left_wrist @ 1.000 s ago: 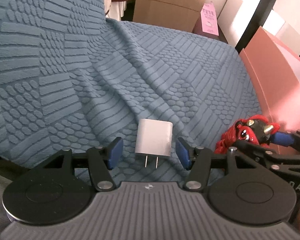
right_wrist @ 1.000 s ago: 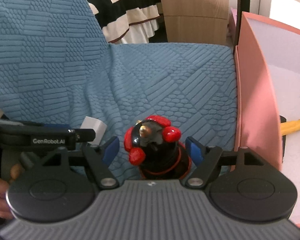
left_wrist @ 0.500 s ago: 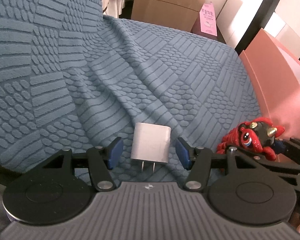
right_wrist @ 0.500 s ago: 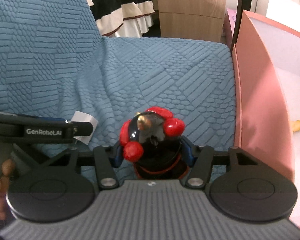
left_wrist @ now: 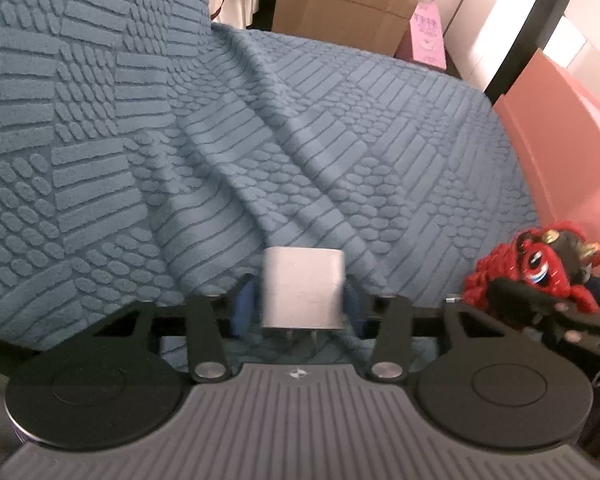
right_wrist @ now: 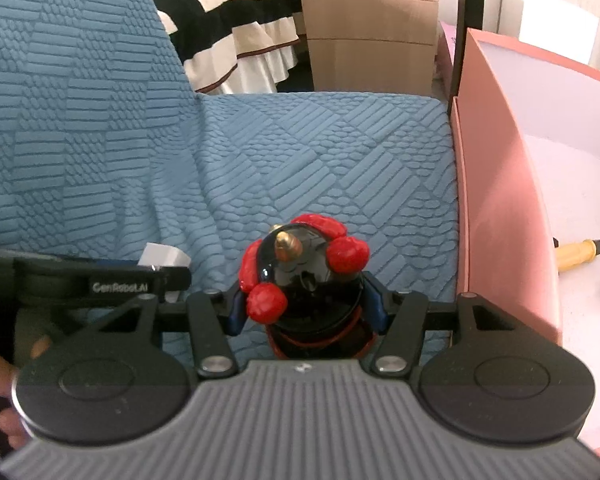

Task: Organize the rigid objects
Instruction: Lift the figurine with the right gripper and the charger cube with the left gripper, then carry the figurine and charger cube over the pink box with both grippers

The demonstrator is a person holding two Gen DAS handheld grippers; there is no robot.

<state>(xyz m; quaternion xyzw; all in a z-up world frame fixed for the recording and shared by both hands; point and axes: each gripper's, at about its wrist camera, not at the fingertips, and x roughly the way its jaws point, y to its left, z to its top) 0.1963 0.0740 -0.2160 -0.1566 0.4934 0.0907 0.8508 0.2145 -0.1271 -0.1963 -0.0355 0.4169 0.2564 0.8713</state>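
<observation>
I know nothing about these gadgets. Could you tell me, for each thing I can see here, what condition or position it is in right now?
left gripper: shut on the white charger.
white charger: held, prongs toward the camera.
right gripper: shut on the red and black figurine.
red and black figurine: held, gold horn up.
pink box: open-topped.
yellow screwdriver: lying inside the box.

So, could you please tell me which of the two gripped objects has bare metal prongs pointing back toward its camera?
The white charger in the left gripper; its two prongs show beneath it. The red-and-black figurine in the right gripper has none.
</observation>
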